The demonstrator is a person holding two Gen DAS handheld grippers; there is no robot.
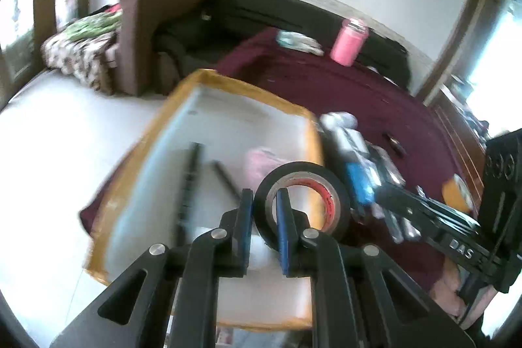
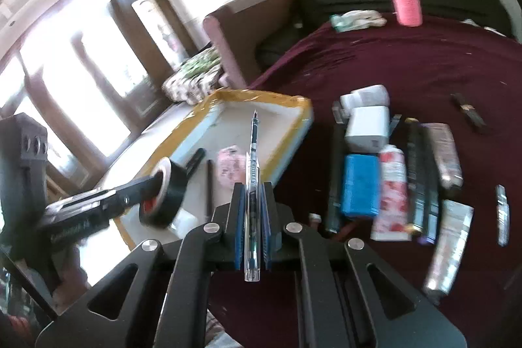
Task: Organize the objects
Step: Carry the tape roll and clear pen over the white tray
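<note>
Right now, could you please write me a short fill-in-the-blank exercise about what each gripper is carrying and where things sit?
1. The left gripper is shut on a black roll of ____, one of its fingers inside the ring.
2. The right gripper is shut on a clear ____.
3. The tray has a rim taped in ____.
4. The pink bottle stands on the ____ cloth.

Missing words: tape; pen; yellow; maroon
</note>
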